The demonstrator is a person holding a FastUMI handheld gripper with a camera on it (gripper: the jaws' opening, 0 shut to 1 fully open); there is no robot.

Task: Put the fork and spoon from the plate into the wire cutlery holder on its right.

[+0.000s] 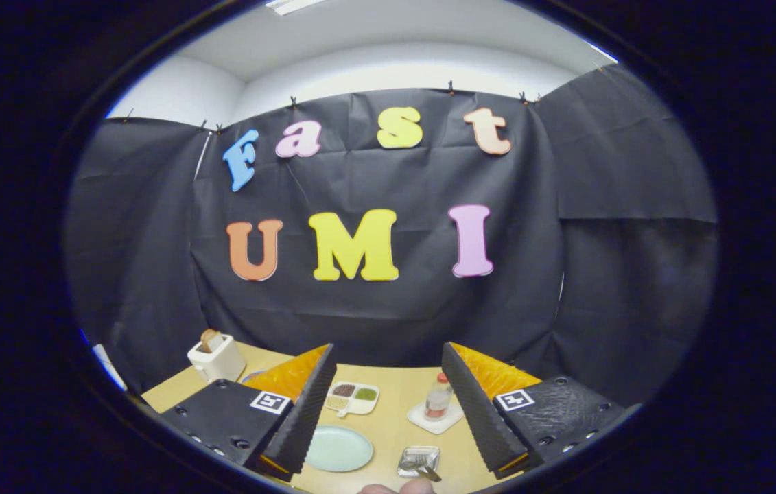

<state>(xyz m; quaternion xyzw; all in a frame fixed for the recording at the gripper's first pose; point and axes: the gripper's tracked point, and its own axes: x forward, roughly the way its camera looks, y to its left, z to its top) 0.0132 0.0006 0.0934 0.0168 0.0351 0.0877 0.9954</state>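
Between the spread fingers (388, 405) — plate (338, 449) beside wire cutlery holder (418, 460).

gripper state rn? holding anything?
Gripper: open, fingers wide apart, holding nothing; plate and wire cutlery holder lie on the table between them.

Shiny metal wire holder (418, 460) and smooth glossy plate (339, 449) on matt wood-look table (394, 418).

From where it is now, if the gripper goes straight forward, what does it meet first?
The open gripper points level over the table; nothing lies between it and the black cloth wall, probably first, though depth is unclear.
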